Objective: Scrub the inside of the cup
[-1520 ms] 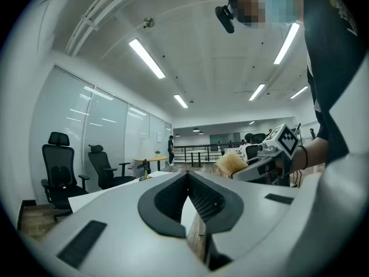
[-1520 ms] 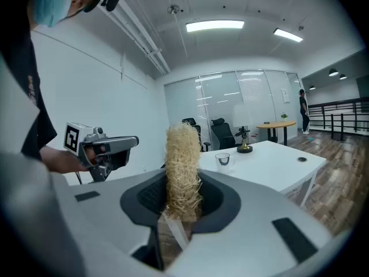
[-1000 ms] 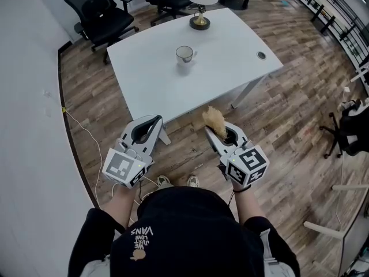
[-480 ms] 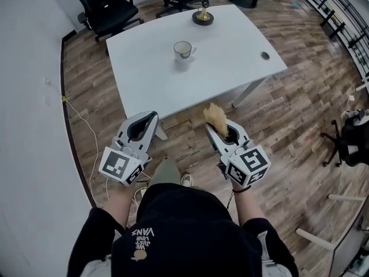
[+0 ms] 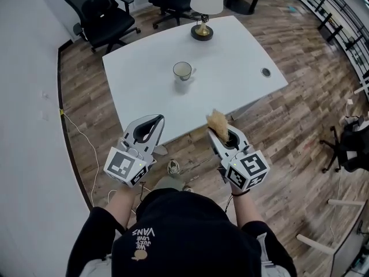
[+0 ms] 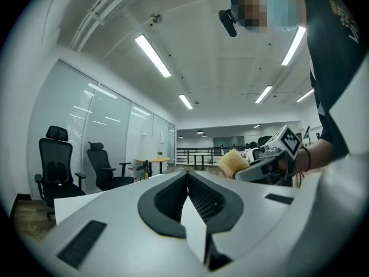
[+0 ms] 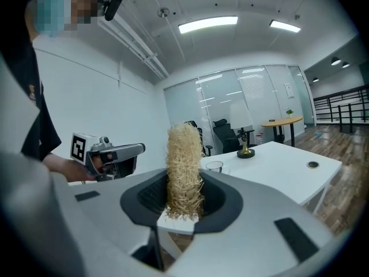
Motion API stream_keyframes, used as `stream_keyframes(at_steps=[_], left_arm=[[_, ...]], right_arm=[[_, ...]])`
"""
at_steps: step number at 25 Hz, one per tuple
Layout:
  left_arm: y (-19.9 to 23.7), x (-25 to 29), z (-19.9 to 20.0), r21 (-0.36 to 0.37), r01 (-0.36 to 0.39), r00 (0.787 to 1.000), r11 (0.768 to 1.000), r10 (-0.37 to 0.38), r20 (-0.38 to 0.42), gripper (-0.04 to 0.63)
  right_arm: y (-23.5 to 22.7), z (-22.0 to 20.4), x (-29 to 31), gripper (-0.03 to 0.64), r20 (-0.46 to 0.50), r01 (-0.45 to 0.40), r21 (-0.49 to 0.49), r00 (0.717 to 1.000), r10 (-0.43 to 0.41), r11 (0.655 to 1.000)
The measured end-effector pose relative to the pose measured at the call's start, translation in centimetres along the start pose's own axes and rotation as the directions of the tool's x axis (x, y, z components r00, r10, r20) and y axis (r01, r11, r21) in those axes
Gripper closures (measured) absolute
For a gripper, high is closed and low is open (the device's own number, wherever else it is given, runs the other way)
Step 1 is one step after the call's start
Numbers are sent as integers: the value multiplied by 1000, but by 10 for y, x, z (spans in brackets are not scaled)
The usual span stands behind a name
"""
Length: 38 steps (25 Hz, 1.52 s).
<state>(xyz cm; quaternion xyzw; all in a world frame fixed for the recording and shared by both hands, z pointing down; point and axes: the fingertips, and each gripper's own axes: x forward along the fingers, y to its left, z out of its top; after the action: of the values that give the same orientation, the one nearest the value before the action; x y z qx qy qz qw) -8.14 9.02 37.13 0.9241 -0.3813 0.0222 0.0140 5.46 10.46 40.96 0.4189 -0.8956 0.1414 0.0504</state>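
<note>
A white cup [image 5: 183, 70] with a handle stands near the middle of the white table [image 5: 144, 97]; it shows small in the right gripper view as the cup [image 7: 214, 166]. My right gripper [image 5: 214, 130] is shut on a tan fibre scrubber [image 5: 217, 120], which stands upright between the jaws as the scrubber [image 7: 184, 172]. My left gripper [image 5: 157, 119] is shut with nothing in it, its jaws meeting at a point in the left gripper view [image 6: 187, 173]. Both grippers hang short of the table's near edge, well away from the cup.
A lamp with a gold base [image 5: 200, 29] stands at the table's far edge. A cable grommet [image 5: 265, 72] sits at the table's right. Black office chairs [image 5: 101, 16] stand beyond the table. A cable [image 5: 86, 140] runs along the wooden floor by the left wall.
The view has shifted forward: the table and cup sit slightly lower and nearer. Both grippers hold their states and stay side by side, now closer to the table's near edge.
</note>
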Motion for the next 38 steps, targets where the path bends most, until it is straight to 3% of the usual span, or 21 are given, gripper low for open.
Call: stream_keyframes(at_steps=[8,17,29,38], left_arm=[[51,36,12,19,59,998,998,-59,10,584],[75,61,1,4,82,997,997,-82,-8,584],[105,110,-15,10,14,1000,1000,-14,-7,583],[120,145,-38,-10,49,998,999,-50,-27,580]], right_arm=[[-23,29,44,522,26,60,-13,998,-59,998],[-40,30,71,522,21,72,4,997,-72,997],[-89,42,113,522,7,-18,0,1000,18,1000],[-117,47,148,522,-15,-57,10,998,57,998]])
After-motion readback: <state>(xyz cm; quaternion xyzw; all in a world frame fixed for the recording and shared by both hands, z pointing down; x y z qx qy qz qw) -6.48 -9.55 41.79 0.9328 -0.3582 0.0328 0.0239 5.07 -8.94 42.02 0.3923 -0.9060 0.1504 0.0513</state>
